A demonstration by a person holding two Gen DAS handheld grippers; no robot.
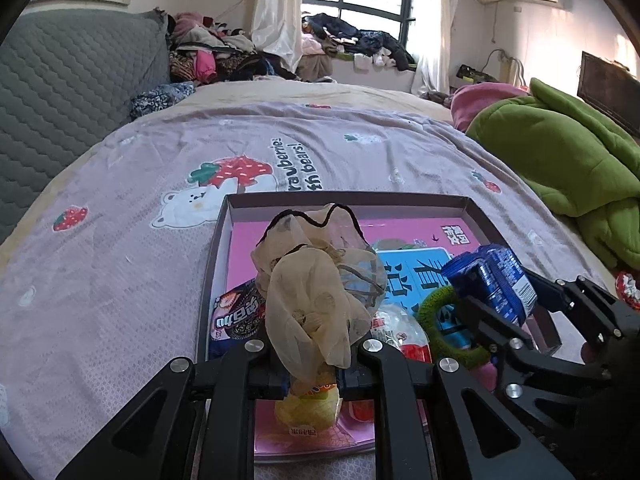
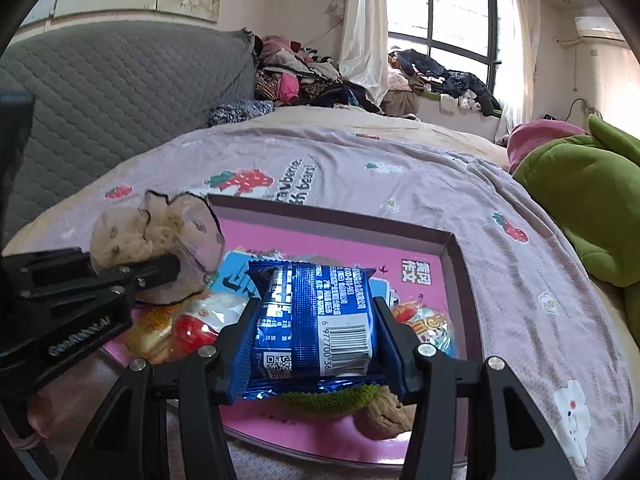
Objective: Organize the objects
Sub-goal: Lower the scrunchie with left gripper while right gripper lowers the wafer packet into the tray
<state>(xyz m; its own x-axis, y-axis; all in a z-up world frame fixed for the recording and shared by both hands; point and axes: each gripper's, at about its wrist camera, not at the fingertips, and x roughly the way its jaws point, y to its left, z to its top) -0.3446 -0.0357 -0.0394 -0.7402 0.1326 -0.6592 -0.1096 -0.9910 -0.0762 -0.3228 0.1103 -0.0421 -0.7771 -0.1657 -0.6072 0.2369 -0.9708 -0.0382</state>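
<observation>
A shallow box [image 1: 464, 205] with a pink book inside lies on the bed; its rim also shows in the right wrist view [image 2: 450, 240]. My left gripper [image 1: 312, 350] is shut on a beige sheer scrunchie [image 1: 312, 280] and holds it over the box's left part; the scrunchie also shows in the right wrist view [image 2: 160, 236]. My right gripper [image 2: 316, 320] is shut on a blue snack packet [image 2: 316, 320] above the box, also seen in the left wrist view [image 1: 496, 280]. In the box lie a green hair ring [image 1: 444, 336], a dark cookie packet [image 1: 236, 316], red-and-clear wrappers [image 2: 192, 328] and a walnut [image 2: 388, 416].
The bed carries a lilac strawberry-print sheet [image 1: 120, 280]. A green quilt [image 1: 568, 168] is bunched at the right, a grey quilted headboard [image 1: 68, 92] at the left. Heaps of clothes [image 1: 224, 52] lie beyond the bed by the window.
</observation>
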